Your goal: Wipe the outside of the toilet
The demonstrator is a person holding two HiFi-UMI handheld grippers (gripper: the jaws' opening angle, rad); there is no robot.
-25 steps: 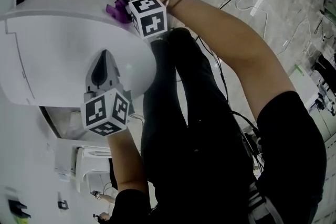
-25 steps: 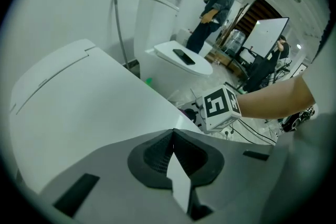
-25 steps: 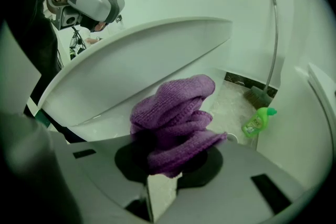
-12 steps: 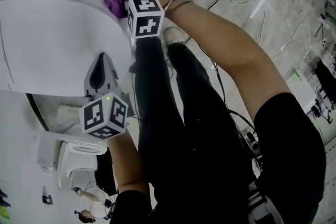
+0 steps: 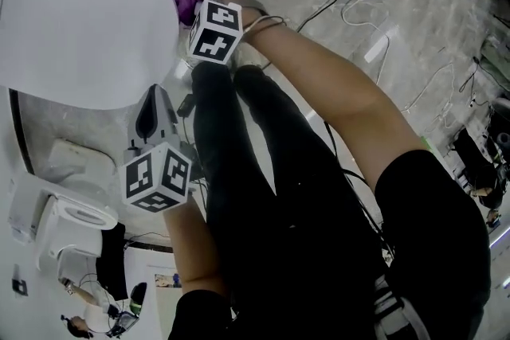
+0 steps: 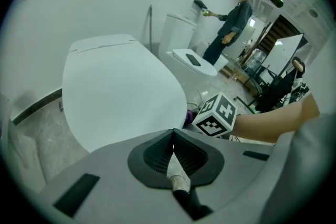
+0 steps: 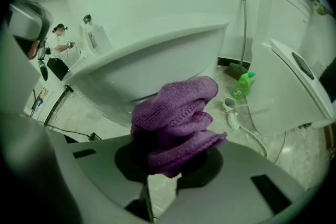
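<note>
While the left gripper (image 6: 173, 147) is hovering clenched and empty, the right gripper (image 7: 176, 162) is clamping the cloth (image 7: 176, 113) beside the toilet (image 7: 157, 65), so wiping is seemingly underway, most remaining.

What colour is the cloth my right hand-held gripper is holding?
Purple, with a ribbed knit texture; the cloth shows best in the right gripper view.

Toilet (image 5: 80, 20): upper left of the head view. Cloth (image 7: 176, 123), between the right gripper (image 7: 168, 170) jaws, sits just beside the bowl. Left gripper (image 5: 156, 103): near the lid edge. Bottle (image 7: 242, 84): on the floor between this toilet and a second toilet (image 7: 294, 76)
</note>
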